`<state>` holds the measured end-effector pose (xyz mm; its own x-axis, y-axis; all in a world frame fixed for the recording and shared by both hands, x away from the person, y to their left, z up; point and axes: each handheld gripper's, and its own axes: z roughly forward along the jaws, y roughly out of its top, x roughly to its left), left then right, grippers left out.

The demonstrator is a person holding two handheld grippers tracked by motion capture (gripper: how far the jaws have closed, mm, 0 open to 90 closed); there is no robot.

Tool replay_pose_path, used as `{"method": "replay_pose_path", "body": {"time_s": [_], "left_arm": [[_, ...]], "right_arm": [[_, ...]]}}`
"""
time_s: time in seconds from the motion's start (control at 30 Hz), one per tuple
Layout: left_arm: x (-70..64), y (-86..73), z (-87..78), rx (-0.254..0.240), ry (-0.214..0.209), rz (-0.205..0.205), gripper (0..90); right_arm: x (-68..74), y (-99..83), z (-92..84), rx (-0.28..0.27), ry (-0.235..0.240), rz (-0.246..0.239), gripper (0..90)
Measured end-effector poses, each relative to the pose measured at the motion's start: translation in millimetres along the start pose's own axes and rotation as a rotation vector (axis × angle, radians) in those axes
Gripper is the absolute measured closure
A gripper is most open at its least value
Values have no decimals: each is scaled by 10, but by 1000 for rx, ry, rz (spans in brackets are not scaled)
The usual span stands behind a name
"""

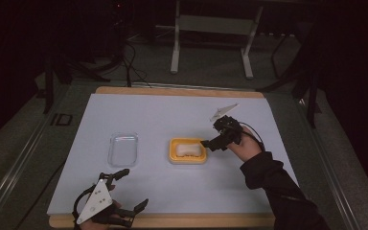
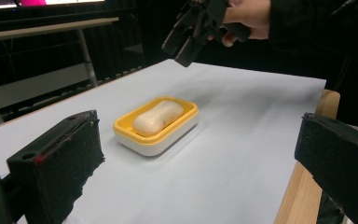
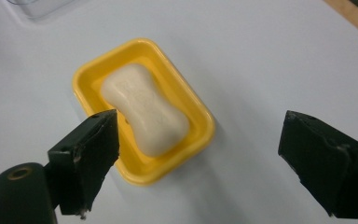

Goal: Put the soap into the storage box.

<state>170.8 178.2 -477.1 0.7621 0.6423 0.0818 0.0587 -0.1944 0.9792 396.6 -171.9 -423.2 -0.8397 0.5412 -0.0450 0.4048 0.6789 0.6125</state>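
A pale bar of soap (image 1: 188, 150) lies in a yellow soap dish (image 1: 188, 161) at the middle of the white mat. My right gripper (image 1: 210, 143) hovers just right of the dish, a little above it, jaws wide apart and empty. From the right gripper view the soap (image 3: 144, 109) and dish (image 3: 200, 126) lie below, nearer the left jaw of my right gripper (image 3: 200, 158). My left gripper (image 1: 133, 189) rests open by the mat's near edge. In the left gripper view, between the spread jaws of my left gripper (image 2: 196, 158), I see the dish (image 2: 168, 140), the soap (image 2: 158, 116) and the right gripper (image 2: 184, 46) above them.
A clear plastic tray (image 1: 123, 149) sits on the mat left of the dish, its corner also in the right gripper view (image 3: 37, 7). The white mat (image 1: 172, 110) covers a wooden board (image 1: 172, 220). A table frame (image 1: 211, 28) stands beyond on the dark floor.
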Motion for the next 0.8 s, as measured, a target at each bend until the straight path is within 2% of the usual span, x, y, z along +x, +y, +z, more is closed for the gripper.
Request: {"method": "replay_pose_path", "body": {"time_s": [0.1,0.27,0.37,0.4,0.5,0.67,0.8], "left_arm": [[-1,1,0,6,-1,1,8],[-5,0,4,4,-1,-1,8],[-5,0,5,4,-1,0,9],[-7,-1,6,4,-2,0,8],[-9,0,5,4,-2,1,8],[-9,0,4,3,-1,2,8],[-12,0,4,4,-1,2,8]], "right_arm": [[33,-91,-43,-21,-23,2,121],[89,-258,-131,-70,-49,35,122],[102,-287,-144,-73,-60,35,122],[130,-377,-179,-99,-82,35,122],[165,-466,-222,-132,-98,42,122],[223,-597,-273,-142,-105,59,121],[259,-710,-336,-160,-128,75,122]]}}
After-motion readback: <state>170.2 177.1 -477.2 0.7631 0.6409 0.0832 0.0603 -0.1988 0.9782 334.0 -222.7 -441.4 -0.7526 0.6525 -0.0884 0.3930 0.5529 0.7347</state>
